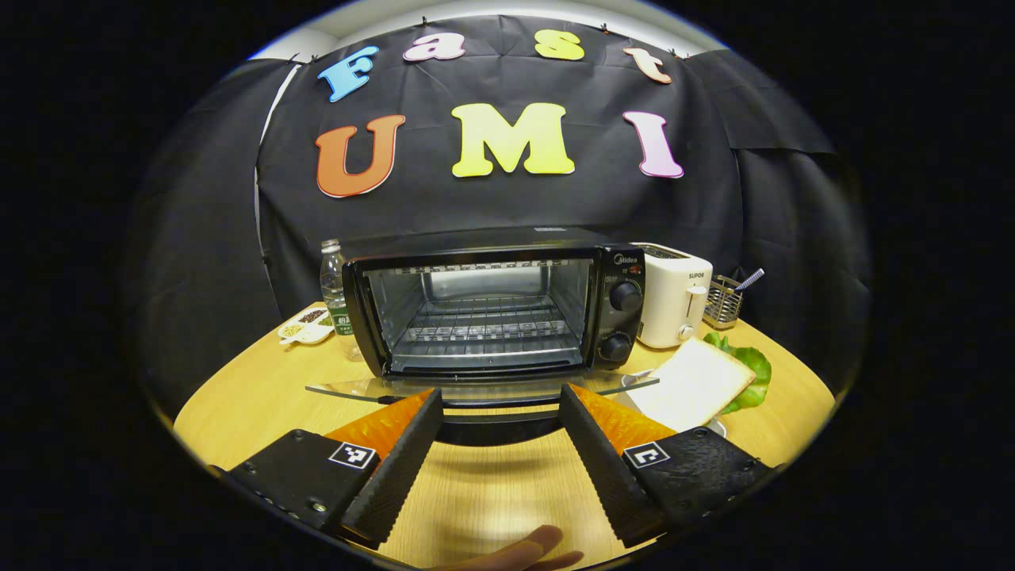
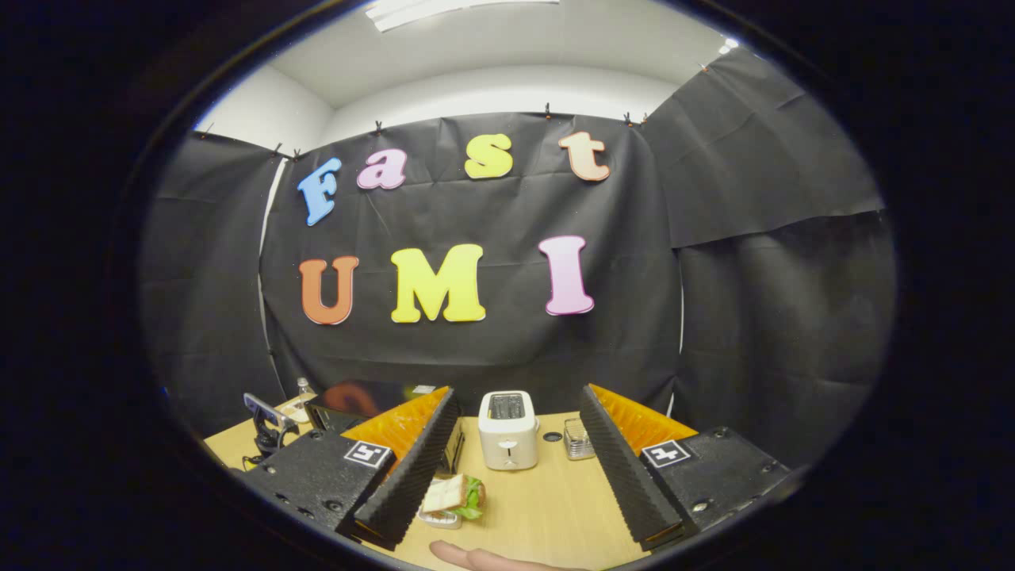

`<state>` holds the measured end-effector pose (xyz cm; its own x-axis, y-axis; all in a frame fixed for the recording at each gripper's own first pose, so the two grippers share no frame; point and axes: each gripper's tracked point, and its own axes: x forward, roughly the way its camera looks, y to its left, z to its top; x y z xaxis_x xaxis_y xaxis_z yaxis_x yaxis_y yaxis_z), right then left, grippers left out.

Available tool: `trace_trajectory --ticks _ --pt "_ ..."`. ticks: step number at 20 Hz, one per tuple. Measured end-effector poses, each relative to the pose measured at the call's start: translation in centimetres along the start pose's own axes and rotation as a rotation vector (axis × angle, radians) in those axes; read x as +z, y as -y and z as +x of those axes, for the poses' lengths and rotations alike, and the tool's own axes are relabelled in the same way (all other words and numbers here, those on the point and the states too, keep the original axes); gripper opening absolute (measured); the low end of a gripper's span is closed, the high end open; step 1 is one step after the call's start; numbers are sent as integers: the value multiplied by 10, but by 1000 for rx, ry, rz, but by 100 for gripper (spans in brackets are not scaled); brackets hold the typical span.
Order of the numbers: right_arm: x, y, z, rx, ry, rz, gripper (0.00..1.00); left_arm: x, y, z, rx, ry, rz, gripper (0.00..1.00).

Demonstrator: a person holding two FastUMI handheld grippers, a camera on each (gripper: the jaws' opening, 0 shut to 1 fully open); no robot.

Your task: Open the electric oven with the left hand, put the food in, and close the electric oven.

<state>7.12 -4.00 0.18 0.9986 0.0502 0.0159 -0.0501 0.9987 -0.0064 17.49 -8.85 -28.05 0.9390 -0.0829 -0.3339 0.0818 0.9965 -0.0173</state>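
1. The oven (image 1: 492, 305) stands on the wooden table (image 1: 262, 381) against the black cloth wall, its glass door (image 1: 476, 390) folded down flat and the wire rack (image 1: 488, 325) inside bare.
2. A water bottle (image 1: 333, 285) and a small dish (image 1: 305, 327) sit left of the oven; a white toaster (image 1: 674, 293) and a wire holder (image 1: 723, 301) sit right.
3. The sandwich (image 1: 698, 381), bread on lettuce, lies on a plate just right of the open door.
4. The left gripper (image 1: 499, 452) hovers low before the door, fingers spread, holding nothing.
5. The right gripper (image 2: 515, 468) is raised above the table, facing the toaster, fingers spread and empty; the sandwich lies below, near its left finger.
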Motion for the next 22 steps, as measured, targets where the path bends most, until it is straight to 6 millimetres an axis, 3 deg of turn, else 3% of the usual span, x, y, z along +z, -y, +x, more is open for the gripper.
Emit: trace_trajectory --ticks 7,8,9,10,11,12,13,14,19,20,21,22 --pt "-3 4 -1 -17 -9 -29 100 -71 5 -3 0 -111 37 98" --pt "-4 5 -1 -20 -15 -31 100 -84 4 -2 2 -144 31 89" --pt "-6 6 0 -23 -20 -33 100 -91 4 0 5 -163 23 96" --pt "-8 6 1 -24 -28 -36 100 -91 5 0 5 -163 22 96" --pt "-10 4 2 -18 -35 -39 93 -86 5 0 6 -135 22 96" --pt "-12 2 3 -14 -44 -42 100 -88 5 0 7 -141 19 96" --pt "-16 2 6 -11 -55 -43 93 -91 5 -1 6 -158 9 96" --pt "-19 3 9 -11 -71 -44 100 -94 6 -1 4 -169 1 98" --pt "-52 -1 35 11 -188 -23 100 -116 10 -4 -22 -306 10 99" --pt "-60 -3 41 24 -220 -19 100 -108 10 -4 -32 -270 7 98" --pt "-70 -5 49 35 -251 -17 93 -100 8 -3 -40 -246 3 98" --pt "-79 -5 57 42 -285 -11 100 -94 6 -5 -41 -233 -6 95"
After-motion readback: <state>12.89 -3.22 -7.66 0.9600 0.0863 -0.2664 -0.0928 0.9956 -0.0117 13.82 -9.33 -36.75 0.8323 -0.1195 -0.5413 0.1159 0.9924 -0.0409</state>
